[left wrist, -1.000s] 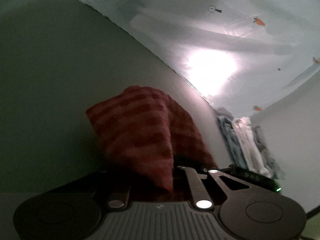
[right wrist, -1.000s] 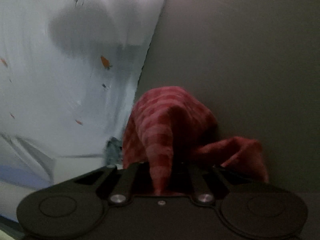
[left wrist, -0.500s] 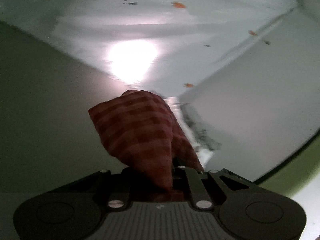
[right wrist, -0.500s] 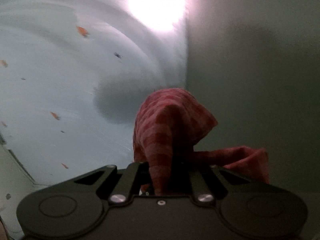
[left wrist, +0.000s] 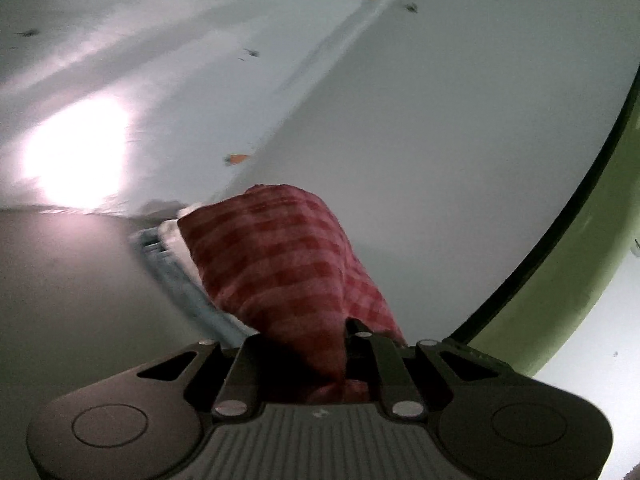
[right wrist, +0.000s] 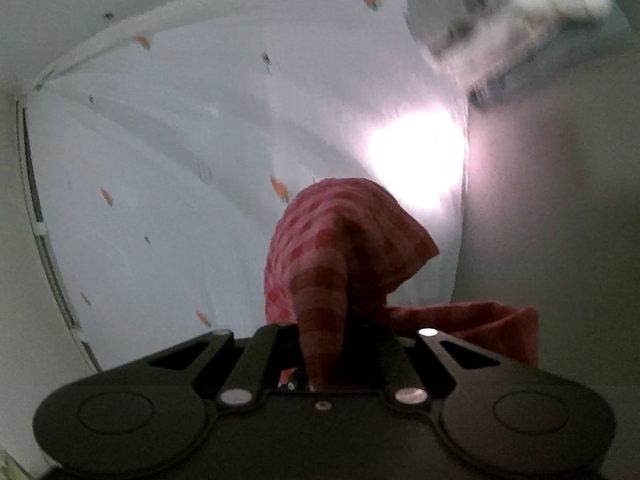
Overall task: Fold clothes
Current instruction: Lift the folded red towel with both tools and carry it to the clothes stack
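Note:
A red checked cloth (left wrist: 280, 264) is bunched in my left gripper (left wrist: 308, 344), which is shut on it; the cloth drapes over the fingers and hides them. My right gripper (right wrist: 332, 340) is shut on another part of the same red checked cloth (right wrist: 336, 248), and a fold of it trails off to the right. Both grippers hold the cloth up off the surface. The fingertips are hidden by the fabric in both views.
A pale sheet with small carrot prints (left wrist: 136, 60) lies beyond; it also shows in the right wrist view (right wrist: 180, 140). A pile of pale blue and white clothes (left wrist: 172, 248) lies behind the cloth, and shows blurred at the top right of the right wrist view (right wrist: 516, 24). A green edge (left wrist: 568, 280) runs at the right.
Both views have swung quickly across the sheet while the grippers stay shut on the red cloth. The pile of clothes has come into the right view's top right.

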Available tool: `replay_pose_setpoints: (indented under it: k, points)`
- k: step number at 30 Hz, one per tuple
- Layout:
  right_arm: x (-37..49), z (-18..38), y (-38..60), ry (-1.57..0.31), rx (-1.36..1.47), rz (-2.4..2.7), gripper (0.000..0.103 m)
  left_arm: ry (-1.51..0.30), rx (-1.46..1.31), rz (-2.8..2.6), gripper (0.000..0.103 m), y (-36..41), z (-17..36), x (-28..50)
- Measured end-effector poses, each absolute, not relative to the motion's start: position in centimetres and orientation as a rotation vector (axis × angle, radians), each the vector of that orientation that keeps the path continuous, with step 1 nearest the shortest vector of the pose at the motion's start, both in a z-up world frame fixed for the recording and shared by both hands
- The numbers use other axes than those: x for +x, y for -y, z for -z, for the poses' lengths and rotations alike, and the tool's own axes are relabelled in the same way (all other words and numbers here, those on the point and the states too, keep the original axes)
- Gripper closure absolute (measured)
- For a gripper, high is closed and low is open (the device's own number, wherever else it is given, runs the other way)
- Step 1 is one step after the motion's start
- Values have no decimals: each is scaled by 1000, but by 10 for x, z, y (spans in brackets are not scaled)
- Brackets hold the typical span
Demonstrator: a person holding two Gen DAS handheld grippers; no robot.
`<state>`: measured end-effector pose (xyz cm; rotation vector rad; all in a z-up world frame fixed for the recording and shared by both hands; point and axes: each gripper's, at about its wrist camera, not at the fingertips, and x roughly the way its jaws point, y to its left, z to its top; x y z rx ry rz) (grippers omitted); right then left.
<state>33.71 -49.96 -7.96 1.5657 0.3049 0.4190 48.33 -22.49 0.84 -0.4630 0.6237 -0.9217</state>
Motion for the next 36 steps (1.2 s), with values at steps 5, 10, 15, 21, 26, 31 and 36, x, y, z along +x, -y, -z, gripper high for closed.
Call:
replay_pose_setpoints:
  k: [5,10,15,21,26,31,36]
  points:
    - [368,52,577,-249,1444,-365,95,-584,-275,984,90,319,-38,541]
    - [398,24,637,-190,1323,-256,95,-547,-115,1034,87,394,-62,593]
    - [424,10,671,-164,1167,-96,95,-567,9,1070,86,456,-68,655]
    - [456,18,692,-154,1065,79,95,-643,107,1085,86,519,-51,727]
    - [485,17,702,-182,936,186,92,-663,151,1116,87,543,-31,760]
    - [499,14,690,-250,670,406,52,-611,221,918,60,552,-5,788]
    - [506,20,682,-303,468,579,47,-612,240,795,48,540,23,796]
